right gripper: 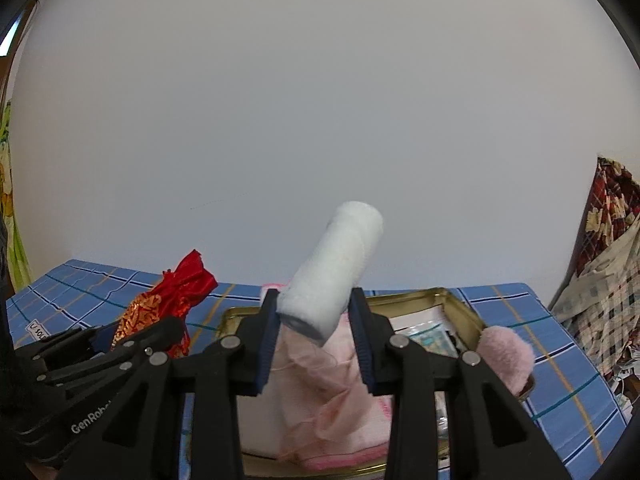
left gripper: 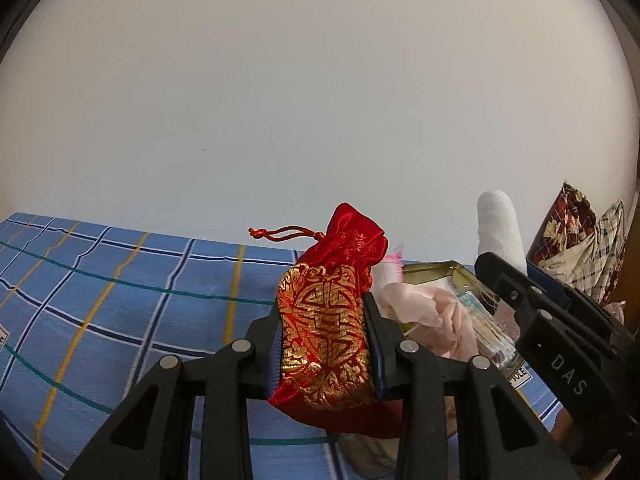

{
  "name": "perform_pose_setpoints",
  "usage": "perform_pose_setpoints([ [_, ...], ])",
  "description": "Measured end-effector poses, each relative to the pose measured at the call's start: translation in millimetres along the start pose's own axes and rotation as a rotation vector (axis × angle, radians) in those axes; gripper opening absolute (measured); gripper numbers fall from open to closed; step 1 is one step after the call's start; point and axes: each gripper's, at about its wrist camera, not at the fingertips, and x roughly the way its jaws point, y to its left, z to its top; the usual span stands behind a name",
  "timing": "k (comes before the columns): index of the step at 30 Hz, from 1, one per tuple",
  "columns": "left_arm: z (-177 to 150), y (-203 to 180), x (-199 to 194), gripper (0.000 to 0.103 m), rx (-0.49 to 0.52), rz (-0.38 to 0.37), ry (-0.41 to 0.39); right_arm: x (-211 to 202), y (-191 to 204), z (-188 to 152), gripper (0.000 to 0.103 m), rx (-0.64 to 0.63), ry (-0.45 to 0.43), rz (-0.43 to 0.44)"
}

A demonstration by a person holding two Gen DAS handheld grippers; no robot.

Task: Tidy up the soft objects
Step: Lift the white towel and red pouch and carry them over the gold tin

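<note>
Red drawstring pouch (left gripper: 326,320) sits upright between the left gripper (left gripper: 325,344) pads, long axis roughly vertical, cinched neck up, cord loop trailing off to the left. One pouch: red satin with a gold woven pattern over its lower body. Left jaws partly closed, pressing both sides of the pouch, holding it above the blue plaid cloth (left gripper: 100,300).

White rolled towel (right gripper: 332,276) in the right gripper (right gripper: 316,320), one roll, long axis tilted, free end pointing up and to the right, lower end pinched between the pads. Plain white, fuzzy texture. Right jaws partly closed on the roll, held above the gold tin (right gripper: 460,304).

One open tin on the cloth, holding pink fabric (right gripper: 320,392) and a clear packet (right gripper: 430,338). One pink fluffy item (right gripper: 508,354) resting on the tin's right rim. Patterned bedding (right gripper: 608,240) at far right.
</note>
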Motion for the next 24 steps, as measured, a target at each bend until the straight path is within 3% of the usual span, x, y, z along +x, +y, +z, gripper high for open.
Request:
perform_pose_setpoints([
  [24,-0.8,-60.9,27.8,0.036,0.049,-0.065,0.024,4.1,-67.1,7.7,0.035,-0.020,0.014,-0.184],
])
